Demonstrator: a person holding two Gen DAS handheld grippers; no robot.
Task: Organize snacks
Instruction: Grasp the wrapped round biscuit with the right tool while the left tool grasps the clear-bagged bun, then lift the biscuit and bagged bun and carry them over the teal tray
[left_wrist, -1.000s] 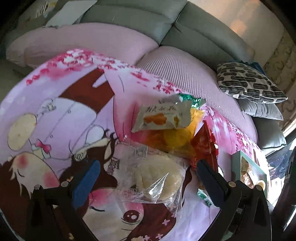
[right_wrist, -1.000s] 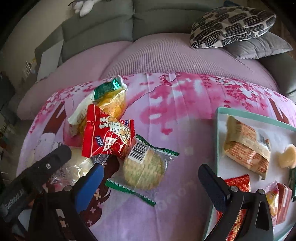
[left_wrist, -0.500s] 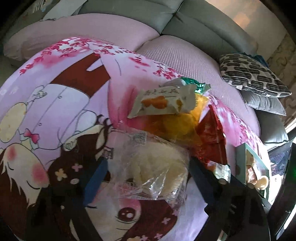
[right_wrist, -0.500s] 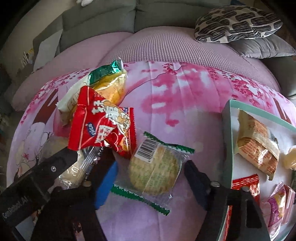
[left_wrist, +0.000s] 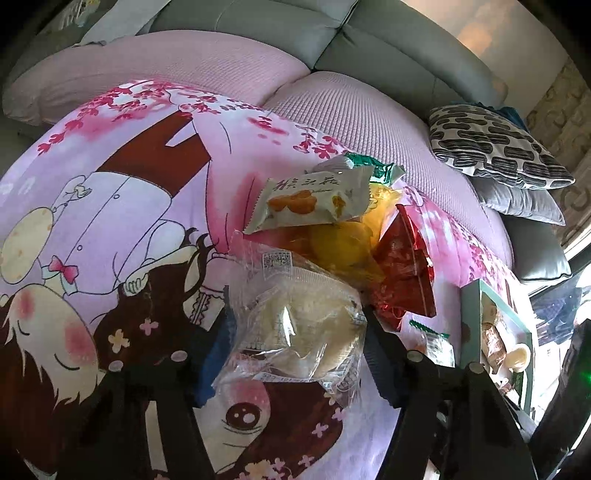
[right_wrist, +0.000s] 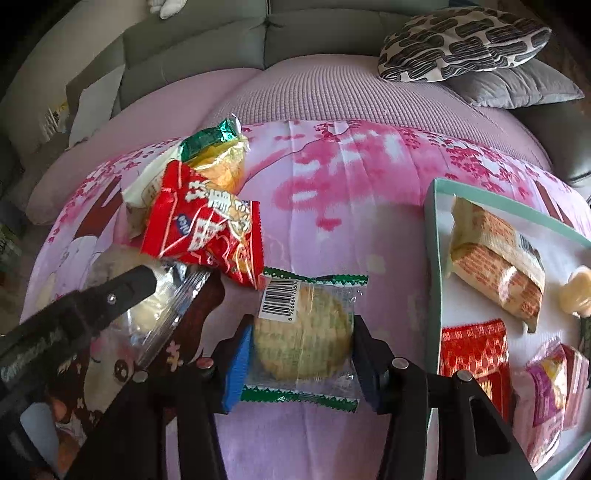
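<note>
Both tongs closing: left tongs (left_wrist: 295, 354) around clear-wrapped pale bun (left_wrist: 299, 325), right tongs (right_wrist: 301, 354) around green-trimmed round cracker packet (right_wrist: 303, 332). Next: lift both to teal-rimmed tray (right_wrist: 432, 236).

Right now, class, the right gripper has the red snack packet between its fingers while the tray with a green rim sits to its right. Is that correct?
Not quite. In the right wrist view, the right gripper is closing on the round cracker in clear, green-edged wrap, not the red snack packet, which lies further off on the cloth. The tray with a green rim does sit to its right.

A round cracker packet (right_wrist: 303, 332) lies left of the tray (right_wrist: 433, 280), snack pile (right_wrist: 199, 206) behind.
</note>
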